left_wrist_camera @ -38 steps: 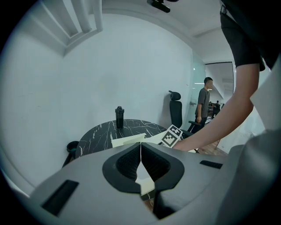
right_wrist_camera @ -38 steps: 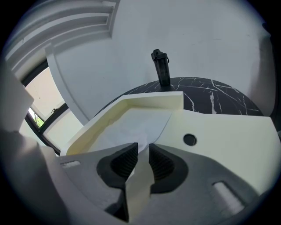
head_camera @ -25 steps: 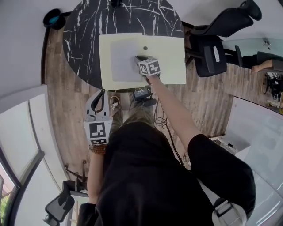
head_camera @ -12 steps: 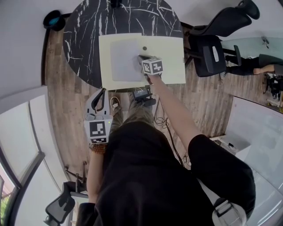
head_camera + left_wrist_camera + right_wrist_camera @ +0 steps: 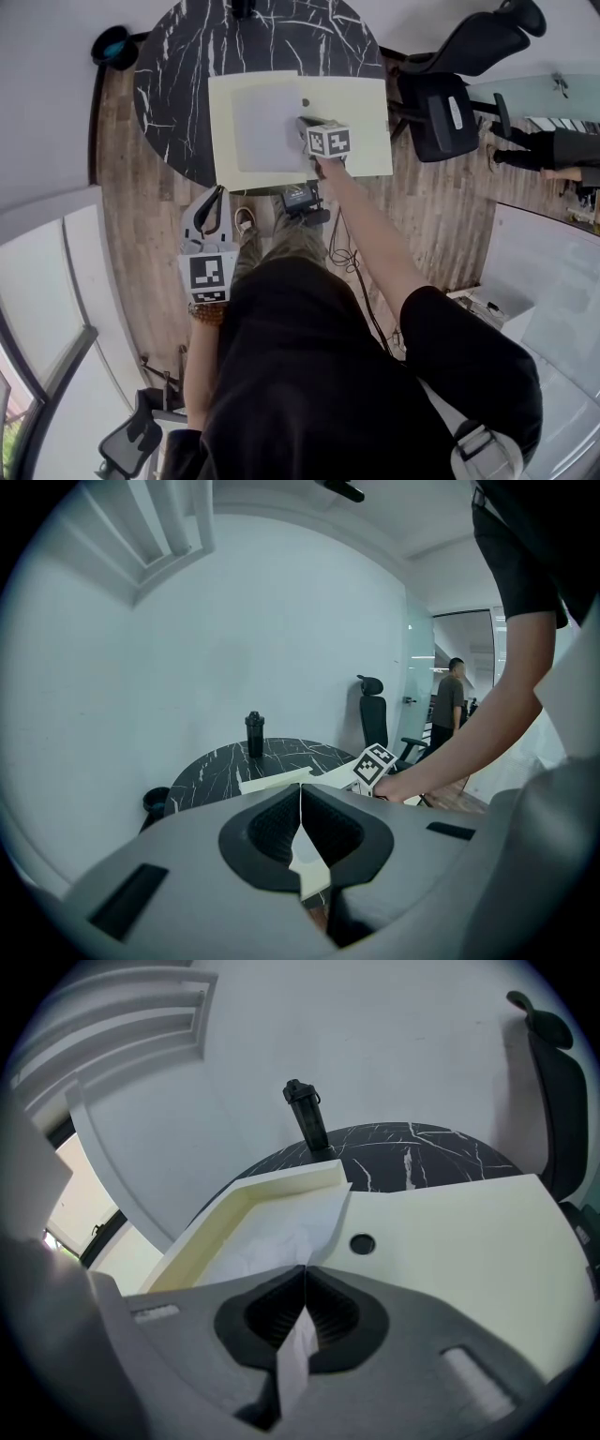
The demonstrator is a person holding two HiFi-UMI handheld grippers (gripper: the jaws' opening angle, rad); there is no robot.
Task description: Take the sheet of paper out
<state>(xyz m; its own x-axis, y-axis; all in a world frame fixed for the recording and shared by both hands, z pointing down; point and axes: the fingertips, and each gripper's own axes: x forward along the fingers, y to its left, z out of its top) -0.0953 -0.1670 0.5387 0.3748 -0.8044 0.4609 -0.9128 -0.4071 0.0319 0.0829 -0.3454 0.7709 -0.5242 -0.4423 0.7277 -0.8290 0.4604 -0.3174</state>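
Note:
A white sheet of paper (image 5: 261, 127) lies in the left half of an open cream folder (image 5: 361, 122) on the round black marble table (image 5: 178, 66). My right gripper (image 5: 298, 123) is at the sheet's right edge and shut on it. In the right gripper view the crumpled sheet (image 5: 281, 1237) runs up into the closed right gripper (image 5: 305, 1267), with the folder (image 5: 450, 1241) spreading to the right. My left gripper (image 5: 214, 199) hangs off the table near my body; the left gripper (image 5: 300, 787) is shut with nothing seen in it.
A dark bottle (image 5: 307, 1119) stands at the table's far edge. A small dark round mark (image 5: 306, 102) sits on the folder. A black office chair (image 5: 450, 103) is to the right, a dark bin (image 5: 114, 42) to the left. A person (image 5: 553, 150) stands far right.
My right gripper has shifted slightly to the right with the sheet's edge in it. The left gripper has stayed where it was. The person in the background has moved.

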